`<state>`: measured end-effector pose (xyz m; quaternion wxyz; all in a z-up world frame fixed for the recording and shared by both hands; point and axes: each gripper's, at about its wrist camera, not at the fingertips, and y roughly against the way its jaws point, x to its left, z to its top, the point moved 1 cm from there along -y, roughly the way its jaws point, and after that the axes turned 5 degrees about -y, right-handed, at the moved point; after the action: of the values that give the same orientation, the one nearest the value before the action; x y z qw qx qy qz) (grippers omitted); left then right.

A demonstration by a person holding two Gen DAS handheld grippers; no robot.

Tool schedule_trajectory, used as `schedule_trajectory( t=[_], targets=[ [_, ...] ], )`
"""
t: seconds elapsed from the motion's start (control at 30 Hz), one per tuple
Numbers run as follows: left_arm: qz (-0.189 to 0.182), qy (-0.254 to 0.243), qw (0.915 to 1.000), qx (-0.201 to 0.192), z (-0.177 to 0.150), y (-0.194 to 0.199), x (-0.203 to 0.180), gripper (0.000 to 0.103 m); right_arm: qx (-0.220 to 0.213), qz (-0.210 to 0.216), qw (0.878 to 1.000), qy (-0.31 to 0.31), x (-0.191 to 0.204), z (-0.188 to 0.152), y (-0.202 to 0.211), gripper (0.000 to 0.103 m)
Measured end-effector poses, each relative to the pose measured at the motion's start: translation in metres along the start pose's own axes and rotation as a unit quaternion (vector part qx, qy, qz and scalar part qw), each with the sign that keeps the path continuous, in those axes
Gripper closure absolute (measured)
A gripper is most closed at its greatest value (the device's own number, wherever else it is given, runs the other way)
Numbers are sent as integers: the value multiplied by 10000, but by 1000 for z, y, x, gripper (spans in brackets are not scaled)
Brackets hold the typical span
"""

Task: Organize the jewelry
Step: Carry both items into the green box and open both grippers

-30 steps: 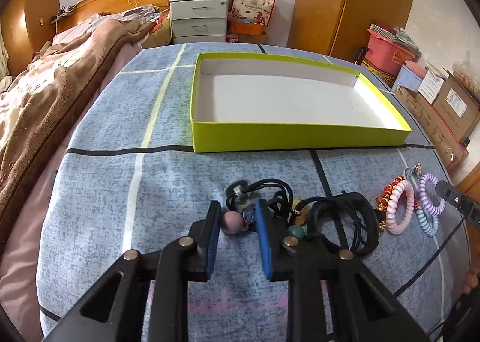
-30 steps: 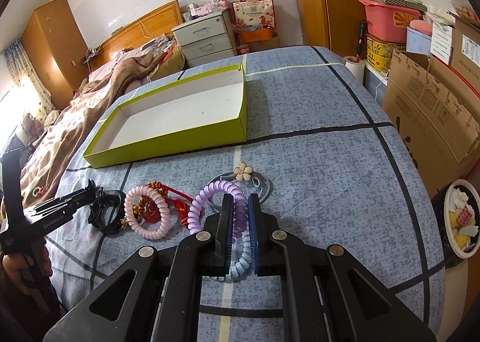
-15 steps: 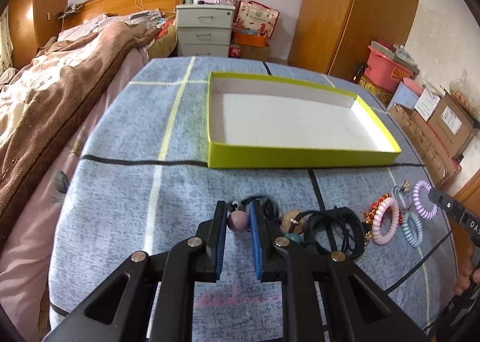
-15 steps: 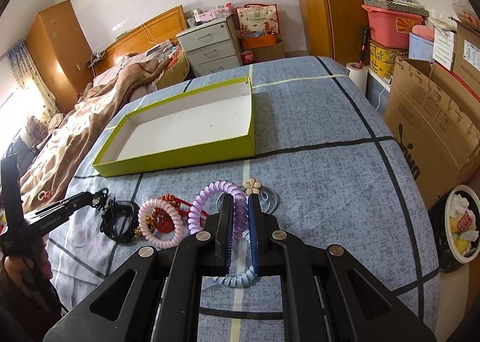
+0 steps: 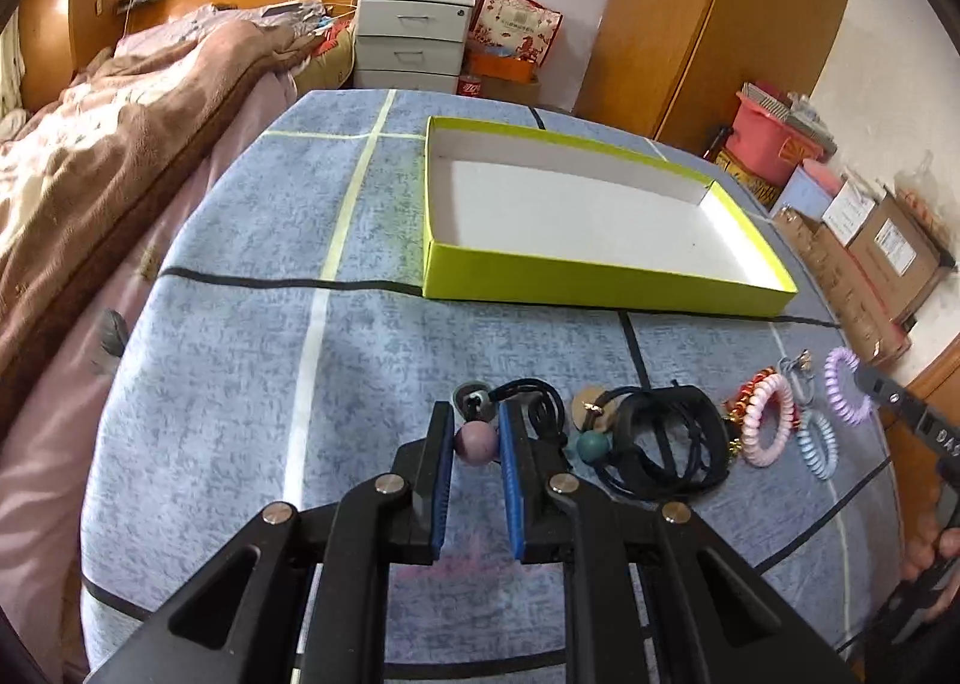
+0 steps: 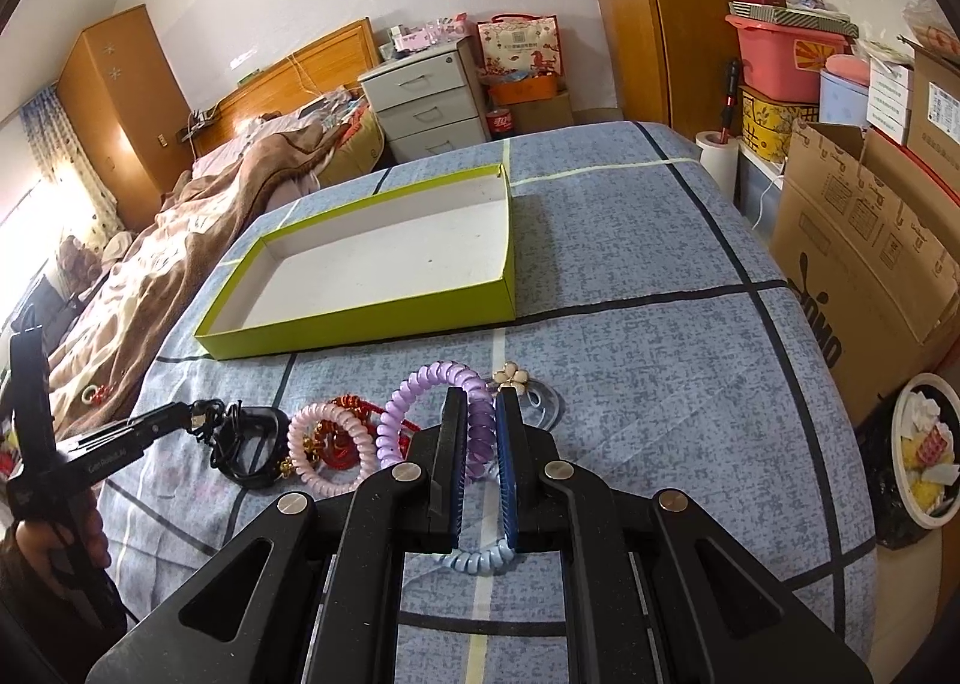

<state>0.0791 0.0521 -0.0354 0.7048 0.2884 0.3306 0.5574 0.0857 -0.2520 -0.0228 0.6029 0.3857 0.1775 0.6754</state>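
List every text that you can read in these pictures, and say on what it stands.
"DAS", cut off at the picture's edge: right tool.
"GenRobot.AI", faint: left tool.
Cardboard box: big black letters, unclear.
Red gift bag, box labels: too small to read.

Tray (image 5: 600, 288) on bedspread (image 5: 252, 360), behind a row of jewelry: bead tie (image 5: 476, 442) leftmost, cords (image 5: 666, 444) next, then three coil ties (image 5: 765, 420) rightward, flower clip (image 6: 515, 375) behind them; nightstand (image 5: 411, 39) far behind, boxes (image 6: 864, 240) right of bed
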Motion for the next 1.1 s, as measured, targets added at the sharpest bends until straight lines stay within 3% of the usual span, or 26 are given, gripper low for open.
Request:
schedule_trajectory(
  t=[0.43, 0.67, 1.1],
  targets=[
    [-283, -34, 9987, -428, 28, 24, -6, 87, -152, 86, 9997, 171, 15, 16, 6, 93],
    [-313, -171, 9974, -620, 59, 26, -11, 87, -256, 131, 9991, 301, 25, 43, 2, 93],
    [-527, -229, 9959, -701, 123, -15, -22, 87, 37, -5, 9993, 371, 26, 102, -61, 93]
  ],
)
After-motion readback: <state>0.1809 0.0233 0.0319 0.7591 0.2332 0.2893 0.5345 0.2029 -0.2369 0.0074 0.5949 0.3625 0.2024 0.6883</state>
